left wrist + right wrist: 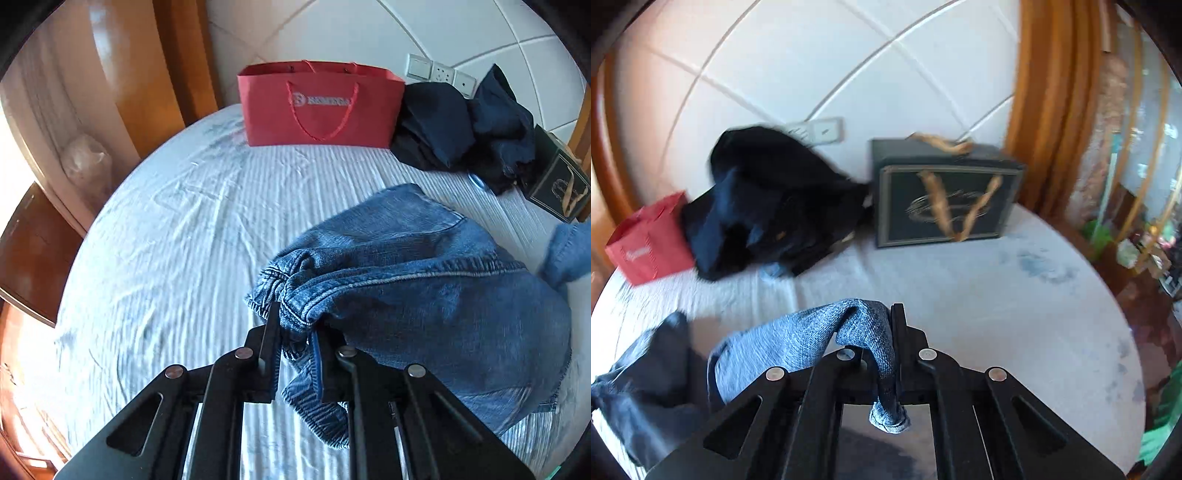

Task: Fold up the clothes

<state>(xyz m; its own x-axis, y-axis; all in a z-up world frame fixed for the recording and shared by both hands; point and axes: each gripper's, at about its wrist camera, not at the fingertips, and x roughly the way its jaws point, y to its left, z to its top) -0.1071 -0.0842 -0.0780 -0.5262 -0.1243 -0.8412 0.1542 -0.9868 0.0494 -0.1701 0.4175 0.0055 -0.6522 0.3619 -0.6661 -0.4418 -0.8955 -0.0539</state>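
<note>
A white tiled wall with sockets backs the bed, flanked by orange-brown wood panelling.

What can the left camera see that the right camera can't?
Only the left wrist view shows the big spread of the blue jeans, with the left gripper pinching their bunched edge. Only the right wrist view shows the right gripper clamped on a strip of that denim. Both show the red bag, the pile of dark clothes, the dark box and the bed sheet.
</note>
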